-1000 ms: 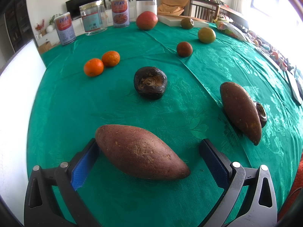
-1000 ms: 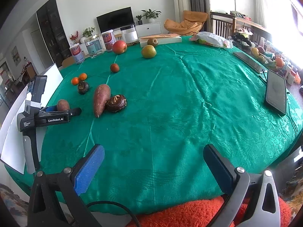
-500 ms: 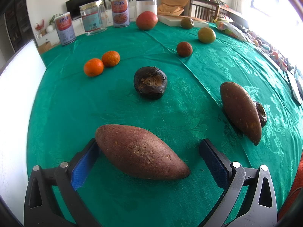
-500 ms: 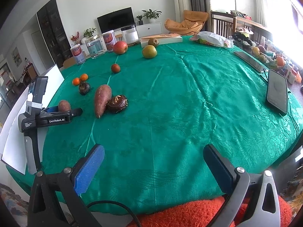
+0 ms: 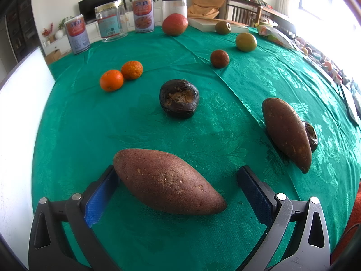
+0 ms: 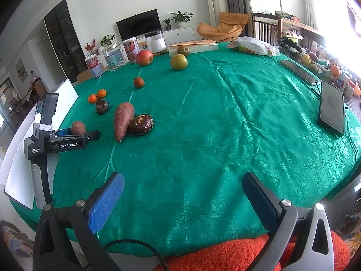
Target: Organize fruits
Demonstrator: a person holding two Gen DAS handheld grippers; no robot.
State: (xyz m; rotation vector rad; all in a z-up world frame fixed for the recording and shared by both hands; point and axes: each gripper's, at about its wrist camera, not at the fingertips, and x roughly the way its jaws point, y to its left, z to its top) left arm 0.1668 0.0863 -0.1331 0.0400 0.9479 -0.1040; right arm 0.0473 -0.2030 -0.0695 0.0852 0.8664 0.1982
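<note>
Jaws of the left gripper (image 5: 178, 194) stand spread wide around a sweet potato (image 5: 167, 181); the blue left pad looks to touch its blunt end, though I cannot tell for sure, while the right pad stands clear of the pointed end. Jaws of the right gripper (image 6: 182, 201) are released too, holding nothing, above the near edge of the bench (image 6: 225, 124).

Largest is that bench, round and draped in a green patterned cloth. A white board (image 5: 18, 113) stands along its left edge. On the right side lies a dark phone (image 6: 331, 107).

A second sweet potato (image 6: 123, 119) lies further in, with a dark brown wrinkled fruit (image 6: 141, 124) touching its right side. At the far edge sit two printed tins (image 5: 76, 35), a clear jar (image 5: 110, 22) and a white-filled jar (image 5: 174, 6), with a red round fruit (image 5: 174, 24) just in front. A flat box (image 6: 194, 45) lies there also, a brownish fruit (image 6: 183, 50) beside it and a green-yellow fruit (image 6: 178, 61) nearer.

Another dark wrinkled fruit (image 5: 179, 98) rests alone mid-bench, beyond the held-about potato. A small red-brown fruit (image 5: 219, 58) sits apart past it. Two small oranges (image 5: 120, 75) lie touching, to the left.
</note>
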